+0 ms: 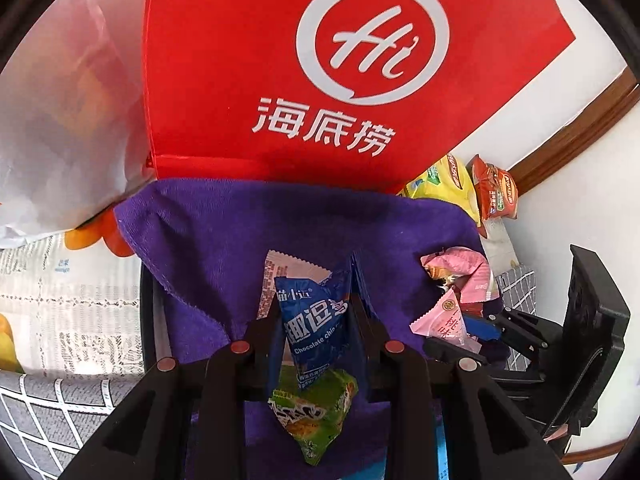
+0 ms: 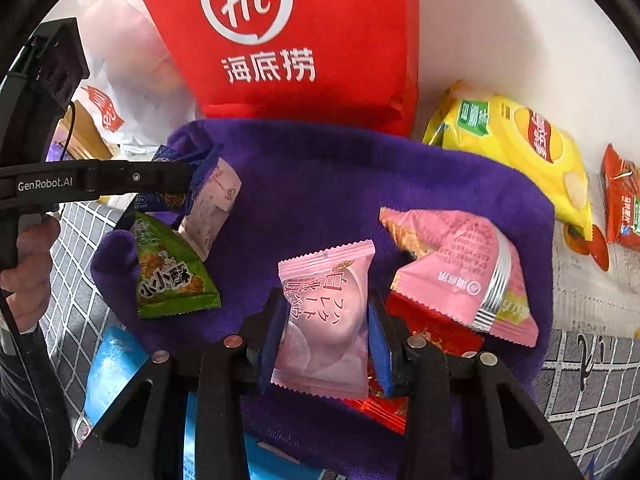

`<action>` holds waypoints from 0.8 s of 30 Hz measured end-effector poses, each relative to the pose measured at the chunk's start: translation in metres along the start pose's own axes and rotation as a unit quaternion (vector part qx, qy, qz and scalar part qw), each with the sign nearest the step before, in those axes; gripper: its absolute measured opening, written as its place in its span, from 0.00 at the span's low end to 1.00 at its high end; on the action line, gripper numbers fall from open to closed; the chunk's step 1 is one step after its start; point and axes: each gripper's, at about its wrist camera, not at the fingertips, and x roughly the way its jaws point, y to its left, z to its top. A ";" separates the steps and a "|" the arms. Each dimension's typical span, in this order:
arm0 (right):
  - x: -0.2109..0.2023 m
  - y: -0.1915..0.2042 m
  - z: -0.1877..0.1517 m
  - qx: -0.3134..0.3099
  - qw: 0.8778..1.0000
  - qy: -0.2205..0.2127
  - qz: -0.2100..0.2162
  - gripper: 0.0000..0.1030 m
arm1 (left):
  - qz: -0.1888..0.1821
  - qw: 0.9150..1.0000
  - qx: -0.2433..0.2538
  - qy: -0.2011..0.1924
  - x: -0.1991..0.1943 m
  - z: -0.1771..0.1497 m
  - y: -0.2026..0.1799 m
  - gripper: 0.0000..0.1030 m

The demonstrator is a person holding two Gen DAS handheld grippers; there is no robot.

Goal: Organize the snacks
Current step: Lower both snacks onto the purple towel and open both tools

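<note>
Left gripper (image 1: pixel 316 312): we see it closed on blue chocolate-chip packet (image 1: pixel 314 316), above purple cloth (image 1: pixel 208 240) | Right gripper (image 2: pixel 326 332): we see it closed on pink packet (image 2: pixel 324 320), above the cloth too | red bag (image 1: pixel 248 60) behind

Checked tablecloth (image 2: pixel 580 384) under purple towel (image 2: pixel 320 184)

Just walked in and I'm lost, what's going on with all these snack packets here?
A person holds a gripper in each hand, sorting snacks over a purple cloth. The left gripper is shut on a blue chocolate-chip packet, with a green packet just beneath it. The right gripper is shut on a pink packet. Another pink packet lies on the cloth. A red bag stands behind, with a yellow chip bag beside it.
</note>
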 end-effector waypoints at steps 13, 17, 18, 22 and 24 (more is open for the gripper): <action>-0.012 0.007 0.006 -0.005 1.000 -0.006 -0.010 0.57 | -0.010 1.000 -0.007 0.009 0.010 0.000 -0.001 0.27; -0.038 0.009 0.010 0.007 0.999 -0.048 -0.007 0.57 | -0.015 1.000 -0.005 0.008 0.005 0.001 -0.001 0.35; -0.045 0.008 0.011 0.012 0.998 -0.063 -0.008 0.57 | -0.011 1.000 -0.006 0.010 0.003 0.001 -0.002 0.39; -0.066 0.013 0.011 0.010 0.996 -0.090 -0.005 0.57 | -0.005 1.000 0.000 0.000 -0.008 0.002 -0.005 0.51; -0.072 0.019 0.009 -0.002 0.995 -0.098 -0.032 0.57 | -0.006 1.000 0.002 -0.005 -0.015 0.002 -0.008 0.51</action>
